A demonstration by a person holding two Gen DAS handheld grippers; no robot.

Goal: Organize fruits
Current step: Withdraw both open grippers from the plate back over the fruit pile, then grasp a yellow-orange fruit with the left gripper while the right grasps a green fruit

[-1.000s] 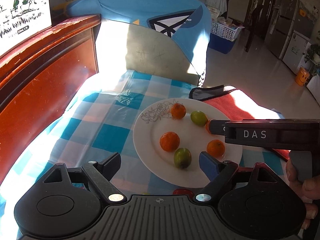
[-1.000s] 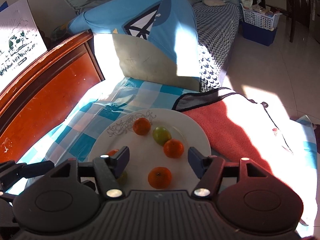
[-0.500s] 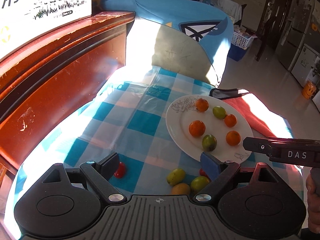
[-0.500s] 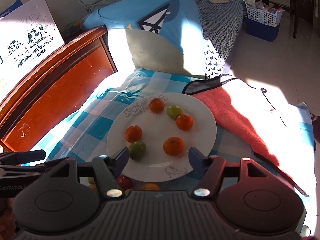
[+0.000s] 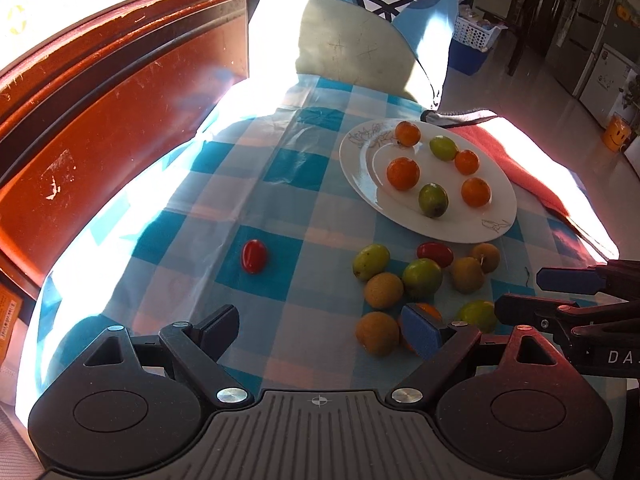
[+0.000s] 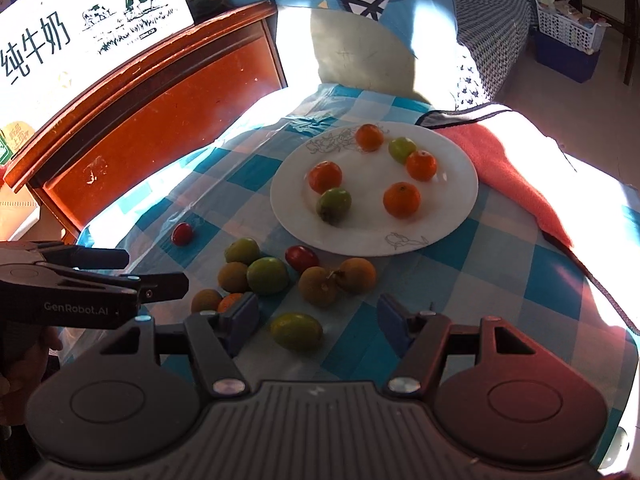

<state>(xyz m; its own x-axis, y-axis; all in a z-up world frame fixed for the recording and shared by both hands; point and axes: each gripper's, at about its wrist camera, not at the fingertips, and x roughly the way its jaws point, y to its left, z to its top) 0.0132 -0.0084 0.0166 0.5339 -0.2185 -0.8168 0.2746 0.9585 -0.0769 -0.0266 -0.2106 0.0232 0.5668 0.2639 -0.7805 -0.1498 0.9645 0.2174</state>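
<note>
Fruit (image 6: 268,275) lies loose low in frame, below the plate (image 6: 456,204). I am picking the next piece; my right gripper (image 6: 318,320), released, must close on the green fruit (image 6: 297,331) between its fingers.

Left view: orange fruit (image 5: 430,309) mostly hidden behind left gripper's (image 5: 320,330) blue pad; right gripper (image 5: 568,300) cut by frame edge. Right view: small orange fruit (image 6: 229,302) half behind right gripper's pad; milk carton (image 6: 80,36) cropped at top-left; hand (image 6: 24,364) dark, barely readable.
</note>
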